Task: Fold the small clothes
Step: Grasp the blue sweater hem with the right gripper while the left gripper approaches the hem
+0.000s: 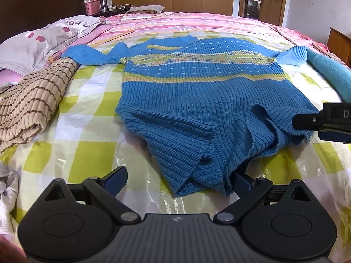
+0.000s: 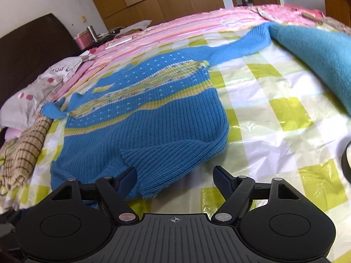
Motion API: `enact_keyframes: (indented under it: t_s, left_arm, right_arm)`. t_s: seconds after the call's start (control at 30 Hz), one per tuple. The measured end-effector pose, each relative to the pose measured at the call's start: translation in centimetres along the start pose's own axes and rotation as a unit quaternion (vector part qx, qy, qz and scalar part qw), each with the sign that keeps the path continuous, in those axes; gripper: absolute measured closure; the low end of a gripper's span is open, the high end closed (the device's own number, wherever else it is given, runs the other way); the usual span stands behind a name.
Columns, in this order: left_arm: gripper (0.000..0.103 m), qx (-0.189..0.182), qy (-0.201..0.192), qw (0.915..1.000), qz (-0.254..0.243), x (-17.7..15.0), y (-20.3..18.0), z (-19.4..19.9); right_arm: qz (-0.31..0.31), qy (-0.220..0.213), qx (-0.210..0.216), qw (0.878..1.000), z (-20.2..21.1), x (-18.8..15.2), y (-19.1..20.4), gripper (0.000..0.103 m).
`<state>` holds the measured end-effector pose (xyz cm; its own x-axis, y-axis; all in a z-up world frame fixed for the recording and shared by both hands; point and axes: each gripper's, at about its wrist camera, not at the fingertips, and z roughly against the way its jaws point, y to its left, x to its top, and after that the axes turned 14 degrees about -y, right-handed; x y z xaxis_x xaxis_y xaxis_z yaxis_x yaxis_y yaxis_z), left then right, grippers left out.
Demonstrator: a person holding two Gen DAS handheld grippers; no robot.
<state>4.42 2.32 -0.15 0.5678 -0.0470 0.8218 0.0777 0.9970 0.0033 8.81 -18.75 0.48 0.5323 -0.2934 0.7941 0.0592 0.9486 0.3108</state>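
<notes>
A blue ribbed knit sweater (image 1: 197, 87) with yellow and green patterned bands lies face up on the bed, sleeves spread to both sides. Its lower hem (image 1: 197, 144) is rumpled and partly turned over. My left gripper (image 1: 178, 178) is open at the hem's near edge, and the knit covers the tip of its right finger. In the right wrist view the sweater (image 2: 142, 120) runs away to the left. My right gripper (image 2: 175, 177) is open with the hem corner lying between its fingers. One finger (image 1: 307, 120) of it rests over that corner in the left wrist view.
A yellow-and-white checked plastic sheet (image 1: 87, 109) covers the bed. A folded beige striped garment (image 1: 33, 109) lies to the left, a teal garment (image 2: 318, 54) to the right, and a pillow (image 1: 43, 39) at the back left. A nightstand holds a pink basket (image 1: 92, 6).
</notes>
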Motion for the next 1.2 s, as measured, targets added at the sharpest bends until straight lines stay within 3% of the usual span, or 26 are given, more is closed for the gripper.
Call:
enact_keyframes:
  t_s: [0.17,0.27,0.37,0.43,0.6,0.87,1.2]
  left_arm:
    - [0.0,0.002,-0.001,1.0,0.004,0.1,0.2,0.1]
    - [0.0,0.002,-0.003,1.0,0.003,0.2,0.2,0.2]
    - [0.0,0.0,-0.003,1.0,0.004,0.2,0.2,0.2]
    - [0.0,-0.001,-0.001,1.0,0.007,0.2,0.3,0.2]
    - [0.0,-0.002,-0.006,0.9999,0.009,0.3,0.4,0.7]
    - [0.0,0.006,-0.027,0.9996,0.011,0.7,1.0,2.0]
    - [0.0,0.013,-0.041,0.9991,0.005,1.5,0.8,2.8]
  right_arm:
    - [-0.058,0.025,0.029,0.998,-0.2,0.0,-0.3,0.028]
    - [-0.076,0.038,0.035,0.996,-0.7,0.0,-0.3,0.037]
    - [-0.09,0.043,0.032,0.995,-1.3,0.1,-0.5,0.051]
    - [-0.103,0.049,0.033,0.993,-1.5,0.2,-0.9,0.073]
    - [-0.113,0.056,0.035,0.991,-0.9,0.2,-1.6,0.093]
    - [-0.084,0.036,0.039,0.995,3.0,1.1,-3.1,0.096]
    - [-0.075,0.017,-0.013,0.997,7.3,0.8,-7.7,0.101]
